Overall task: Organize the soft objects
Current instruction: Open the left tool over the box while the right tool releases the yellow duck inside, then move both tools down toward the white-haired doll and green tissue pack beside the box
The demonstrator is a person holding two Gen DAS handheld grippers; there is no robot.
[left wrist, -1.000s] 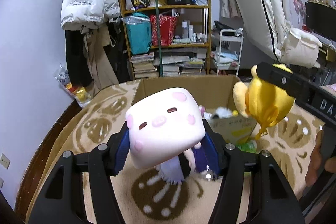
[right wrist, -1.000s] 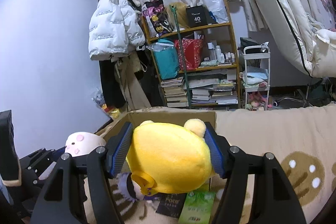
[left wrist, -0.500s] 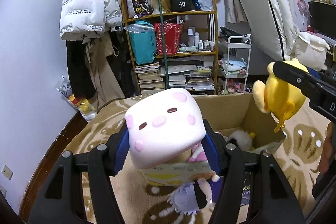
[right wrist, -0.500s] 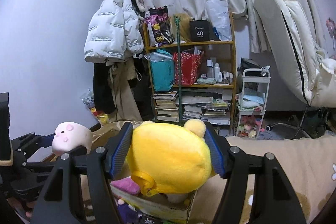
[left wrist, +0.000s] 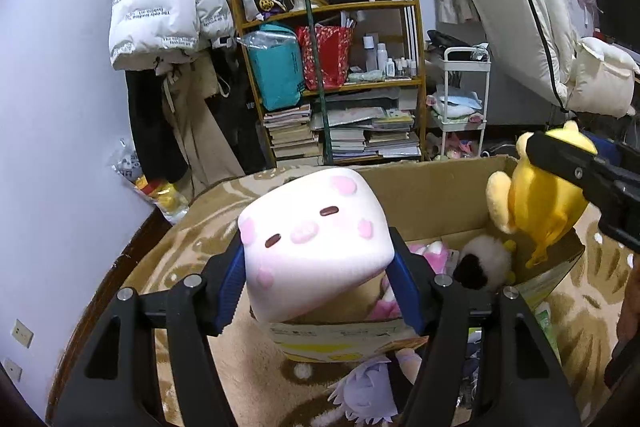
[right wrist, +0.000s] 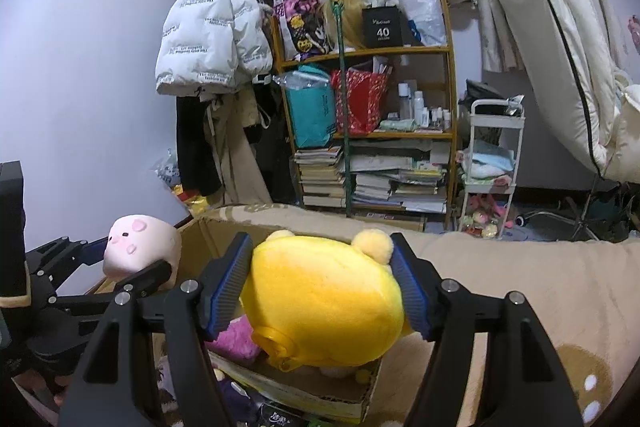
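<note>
Both toys are over the cardboard box (left wrist: 424, 187) w/ others already inside: left tongs (left wrist: 316, 287) opening round the pink cube toy (left wrist: 316, 239), right tongs (right wrist: 326, 293) opening round the yellow plush (right wrist: 320, 307), purple doll (left wrist: 368, 387) on the rug (left wrist: 200, 227) by the box's near edge left.

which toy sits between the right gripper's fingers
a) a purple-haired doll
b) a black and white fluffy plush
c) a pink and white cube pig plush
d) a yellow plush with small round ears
d: in the right wrist view the yellow plush fills the gap between the right gripper pads, over the cardboard box; its jaws are opening. The cube pig plush is in the left gripper.
</note>
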